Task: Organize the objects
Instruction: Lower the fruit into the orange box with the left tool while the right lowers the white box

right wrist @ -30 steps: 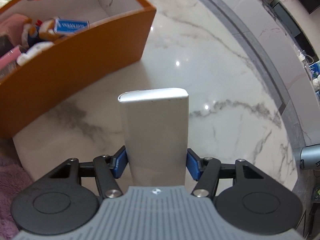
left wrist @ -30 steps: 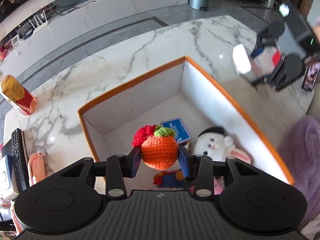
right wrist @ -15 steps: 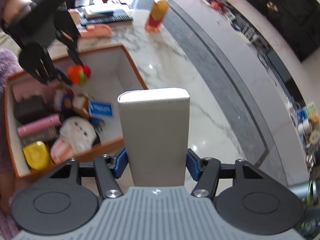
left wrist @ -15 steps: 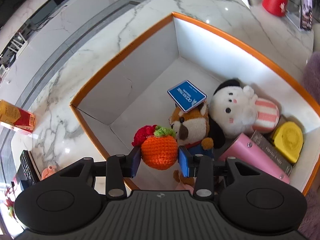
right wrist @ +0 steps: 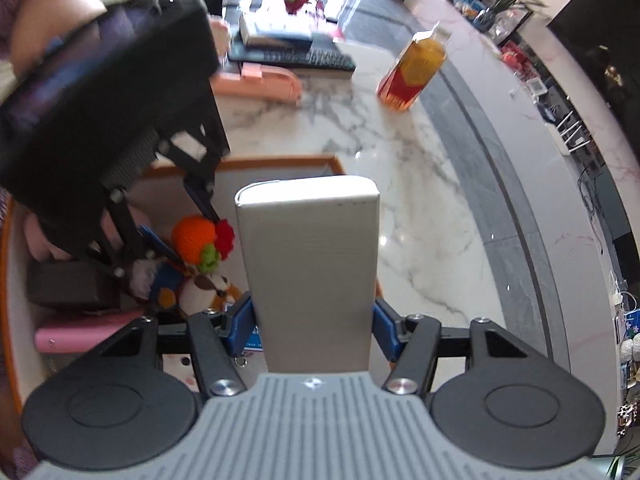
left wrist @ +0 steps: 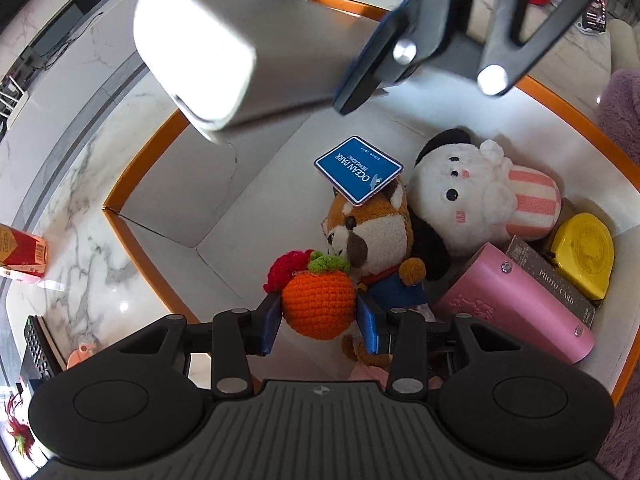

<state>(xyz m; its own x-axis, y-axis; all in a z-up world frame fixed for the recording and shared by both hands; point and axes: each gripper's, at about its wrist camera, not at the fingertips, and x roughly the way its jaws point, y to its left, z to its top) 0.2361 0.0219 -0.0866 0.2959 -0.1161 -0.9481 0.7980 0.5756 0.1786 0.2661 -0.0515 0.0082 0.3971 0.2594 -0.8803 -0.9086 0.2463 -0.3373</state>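
Observation:
My left gripper (left wrist: 318,322) is shut on an orange crocheted fruit (left wrist: 318,306) with a green and red top, held inside the orange-rimmed box (left wrist: 132,236), just above a fox plush (left wrist: 372,236). My right gripper (right wrist: 312,330) is shut on a silver-grey flat block (right wrist: 310,276) and holds it over the box; the block also shows in the left wrist view (left wrist: 240,52). The fruit also shows in the right wrist view (right wrist: 194,238), with the left gripper (right wrist: 182,236) close on the left.
The box holds a white plush (left wrist: 476,196), a blue card (left wrist: 359,169), a pink case (left wrist: 516,300), a photo-card box (left wrist: 552,280) and a yellow tape measure (left wrist: 584,252). On the marble counter (right wrist: 400,200) stand a juice bottle (right wrist: 416,68), a keyboard (right wrist: 296,56) and a pink object (right wrist: 260,82).
Both grippers have moved over the box. The right gripper with the grey block now hangs right above the left one. The left gripper has lowered the fruit towards the fox plush.

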